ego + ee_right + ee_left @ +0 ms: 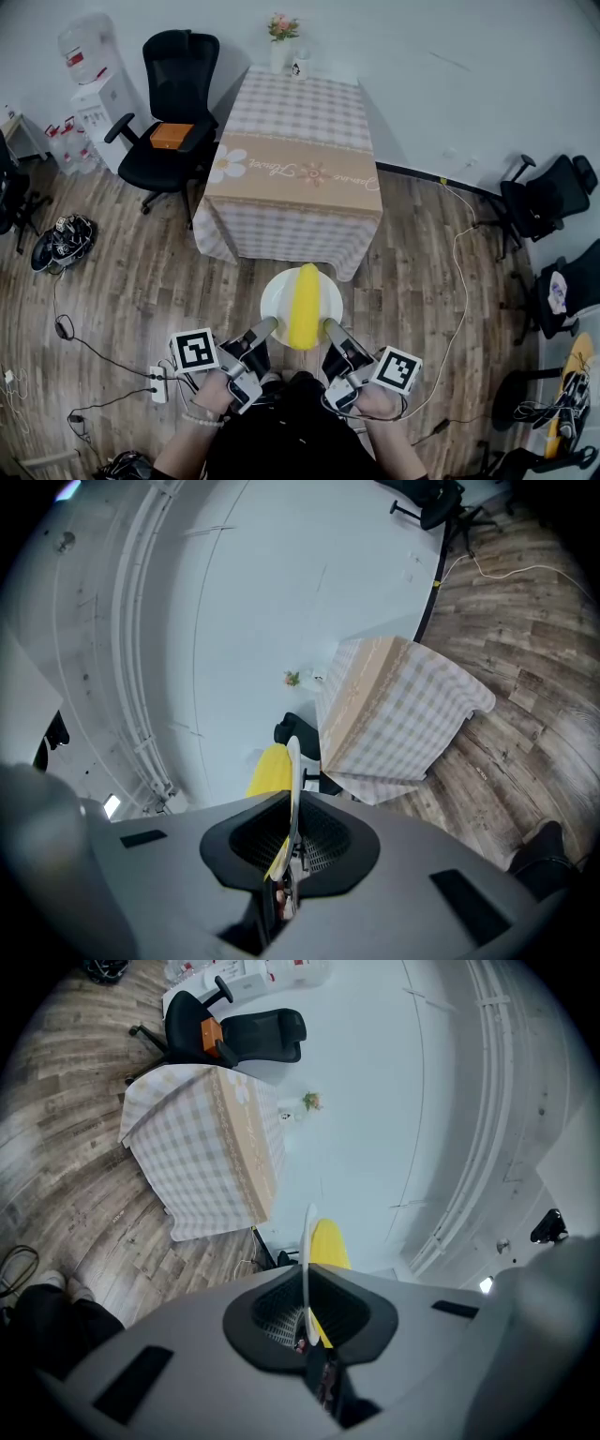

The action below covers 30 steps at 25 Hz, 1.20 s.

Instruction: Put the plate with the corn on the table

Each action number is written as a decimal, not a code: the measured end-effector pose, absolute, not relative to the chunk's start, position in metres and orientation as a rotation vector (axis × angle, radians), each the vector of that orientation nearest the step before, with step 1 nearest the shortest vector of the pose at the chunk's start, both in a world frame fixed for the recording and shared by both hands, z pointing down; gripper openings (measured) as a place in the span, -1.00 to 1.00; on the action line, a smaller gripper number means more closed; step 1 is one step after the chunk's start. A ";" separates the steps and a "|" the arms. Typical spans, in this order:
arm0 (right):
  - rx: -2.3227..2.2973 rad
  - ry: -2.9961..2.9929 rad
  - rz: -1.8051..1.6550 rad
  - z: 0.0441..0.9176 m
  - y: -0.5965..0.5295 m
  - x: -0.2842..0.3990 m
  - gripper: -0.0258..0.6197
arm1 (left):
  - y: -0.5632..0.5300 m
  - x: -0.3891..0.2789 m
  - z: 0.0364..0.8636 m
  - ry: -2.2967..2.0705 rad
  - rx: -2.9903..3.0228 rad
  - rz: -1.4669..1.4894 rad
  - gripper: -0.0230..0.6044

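Observation:
A white plate (pixel 277 295) carries a yellow corn cob (pixel 305 305) and hangs in the air in front of the table (pixel 295 169), above the wooden floor. My left gripper (pixel 270 325) is shut on the plate's near left rim, and my right gripper (pixel 330 328) is shut on its near right rim. In the left gripper view the plate (pixel 307 1241) shows edge-on between the jaws, with the corn (pixel 330 1244) beside it. The right gripper view shows the same plate (pixel 293 771) edge-on and the corn (pixel 269 769) to its left.
The table has a checked cloth with a beige flowered runner; a flower vase (pixel 280 42) and a mug (pixel 299 67) stand at its far end. A black office chair (pixel 173 112) with an orange box stands to its left. More chairs (pixel 539 202) and cables lie at the right.

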State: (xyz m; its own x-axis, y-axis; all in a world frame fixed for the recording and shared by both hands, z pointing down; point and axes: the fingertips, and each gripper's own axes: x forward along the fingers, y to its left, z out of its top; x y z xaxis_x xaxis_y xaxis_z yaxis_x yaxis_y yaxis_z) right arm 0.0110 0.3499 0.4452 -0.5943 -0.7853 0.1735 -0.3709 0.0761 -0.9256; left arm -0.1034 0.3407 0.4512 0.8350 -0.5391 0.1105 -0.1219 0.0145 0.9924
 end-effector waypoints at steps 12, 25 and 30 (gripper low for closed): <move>-1.124 2.030 -1.530 0.444 0.310 0.024 -0.76 | 0.304 -0.090 0.453 -0.559 1.543 -0.369 -0.86; -1.077 2.074 -1.530 0.431 0.245 0.056 -0.76 | 0.244 -0.057 0.437 -0.580 1.537 -0.423 -0.86; -1.046 2.094 -1.533 0.425 0.221 0.066 -0.76 | 0.223 -0.048 0.432 -0.601 1.544 -0.436 -0.86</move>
